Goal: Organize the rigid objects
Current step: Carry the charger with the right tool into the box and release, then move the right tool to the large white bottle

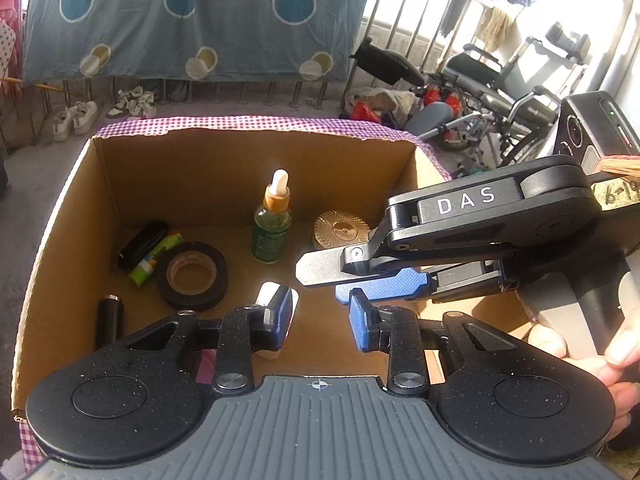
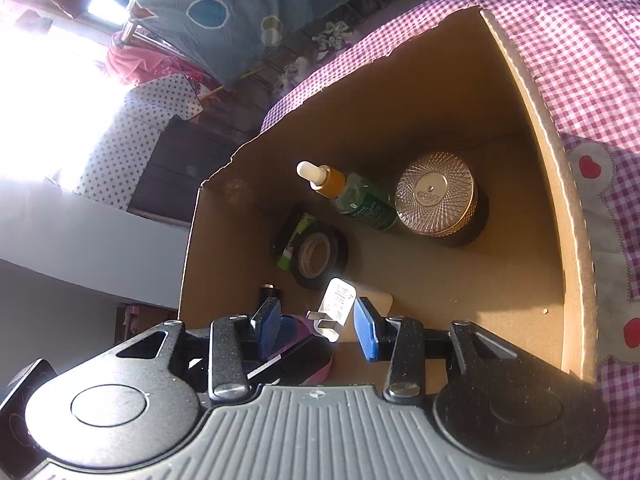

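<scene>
Charger plug (image 2: 335,309), white, sits low inside the cardboard box (image 1: 60,216), just in front of the tape roll (image 1: 192,276). Both grippers, left (image 1: 320,316) and right (image 2: 316,328), gape empty above it. Looks freshly placed; next, fetch another item.

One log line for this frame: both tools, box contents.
left tool: open, over box | right tool: open, white plug between fingers, ungripped | cardboard box: dropper bottle, black tape roll, gold jar

Behind I see a blue sheet (image 1: 192,20) on the railing (image 1: 404,12), white shoes (image 1: 76,118), a wheelchair (image 1: 504,92) and checked cloth (image 2: 568,40).
</scene>
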A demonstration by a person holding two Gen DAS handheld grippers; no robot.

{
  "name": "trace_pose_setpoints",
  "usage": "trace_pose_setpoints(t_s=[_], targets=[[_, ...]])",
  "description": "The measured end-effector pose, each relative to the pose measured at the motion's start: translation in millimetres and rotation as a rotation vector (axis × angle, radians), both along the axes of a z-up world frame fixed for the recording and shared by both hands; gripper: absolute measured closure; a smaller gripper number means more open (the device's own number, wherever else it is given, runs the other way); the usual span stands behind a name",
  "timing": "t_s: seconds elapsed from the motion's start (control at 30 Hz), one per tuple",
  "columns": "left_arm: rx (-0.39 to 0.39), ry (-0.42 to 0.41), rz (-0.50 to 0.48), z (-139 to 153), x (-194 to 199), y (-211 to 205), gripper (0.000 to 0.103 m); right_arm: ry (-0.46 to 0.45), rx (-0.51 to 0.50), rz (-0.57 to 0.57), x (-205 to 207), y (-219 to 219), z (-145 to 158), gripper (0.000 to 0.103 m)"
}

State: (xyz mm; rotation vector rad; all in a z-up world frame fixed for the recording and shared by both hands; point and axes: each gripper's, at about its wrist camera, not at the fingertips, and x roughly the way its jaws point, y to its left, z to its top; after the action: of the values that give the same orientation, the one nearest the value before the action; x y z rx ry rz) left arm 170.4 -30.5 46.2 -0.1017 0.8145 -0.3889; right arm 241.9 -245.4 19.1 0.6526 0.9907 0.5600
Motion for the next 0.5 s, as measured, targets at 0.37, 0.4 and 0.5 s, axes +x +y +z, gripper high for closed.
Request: trace_pose_setpoints(t_s=[0.37,0.4,0.5], targets=[[-0.069,-0.182,0.039,38,-74,45,0.047,-0.111,-0.067,-0.009,-23,6,41,0.059],[-0.069,-0.192,0.047,39,-78,50,0.047,-0.101,-0.084,-0.003,-20,13,40,0.059],[-0.073,-0.220,0.069,41,-90,62,0.045,-0.061,-0.129,0.008,-10,31,32,0.059]])
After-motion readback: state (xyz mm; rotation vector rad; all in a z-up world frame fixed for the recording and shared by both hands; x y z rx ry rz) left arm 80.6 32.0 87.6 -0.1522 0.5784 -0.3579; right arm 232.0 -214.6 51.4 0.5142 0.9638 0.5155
